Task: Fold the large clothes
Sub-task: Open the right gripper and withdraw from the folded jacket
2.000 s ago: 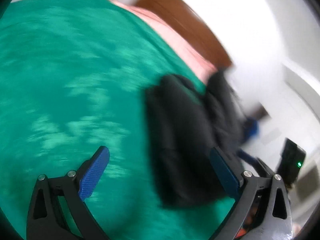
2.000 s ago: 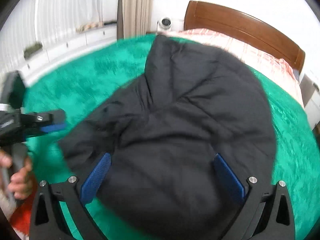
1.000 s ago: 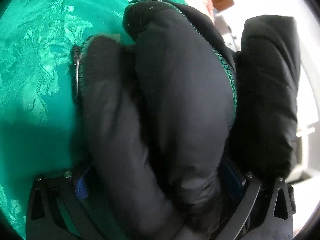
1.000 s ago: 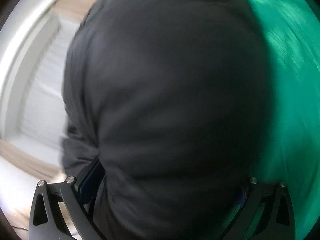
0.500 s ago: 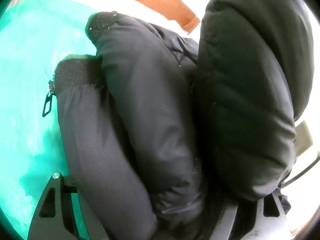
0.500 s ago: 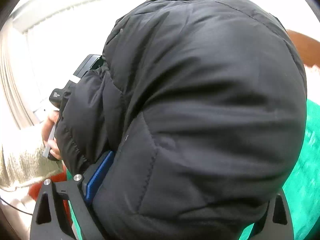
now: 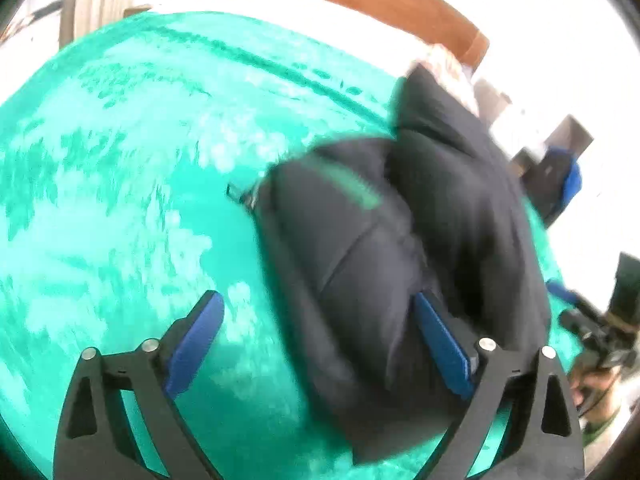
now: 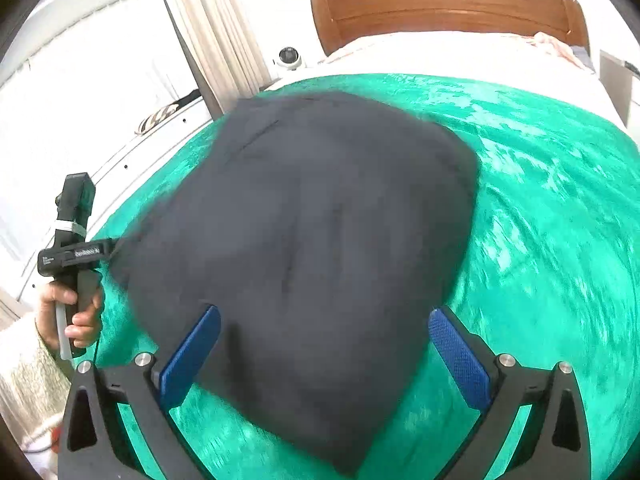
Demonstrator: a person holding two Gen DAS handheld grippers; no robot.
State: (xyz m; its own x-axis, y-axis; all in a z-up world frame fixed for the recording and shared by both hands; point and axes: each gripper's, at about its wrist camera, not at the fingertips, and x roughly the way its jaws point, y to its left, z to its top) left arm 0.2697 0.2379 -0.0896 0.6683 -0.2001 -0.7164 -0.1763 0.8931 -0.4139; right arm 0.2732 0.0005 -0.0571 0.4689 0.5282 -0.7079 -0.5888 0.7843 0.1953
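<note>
A black padded jacket (image 8: 320, 240) lies bundled in a folded heap on the green bedspread (image 8: 560, 240). In the left wrist view the jacket (image 7: 400, 248) sits to the right of centre, its zipper end pointing left. My left gripper (image 7: 316, 340) is open and empty, just in front of the jacket's near edge. My right gripper (image 8: 324, 344) is open and empty, its blue pads (image 8: 460, 356) apart above the jacket's near side. The left gripper also shows in the right wrist view (image 8: 74, 248), held in a hand at the jacket's left edge.
A wooden headboard (image 8: 448, 4) and pale pink bedding (image 8: 440, 56) lie at the far end. Curtains (image 8: 216, 40) and a small white camera (image 8: 289, 57) stand at the back left. The green bedspread (image 7: 120, 200) stretches wide to the jacket's left.
Both grippers let go of the jacket and drew back. The jacket, held up close half a second ago, now lies on the bedspread.
</note>
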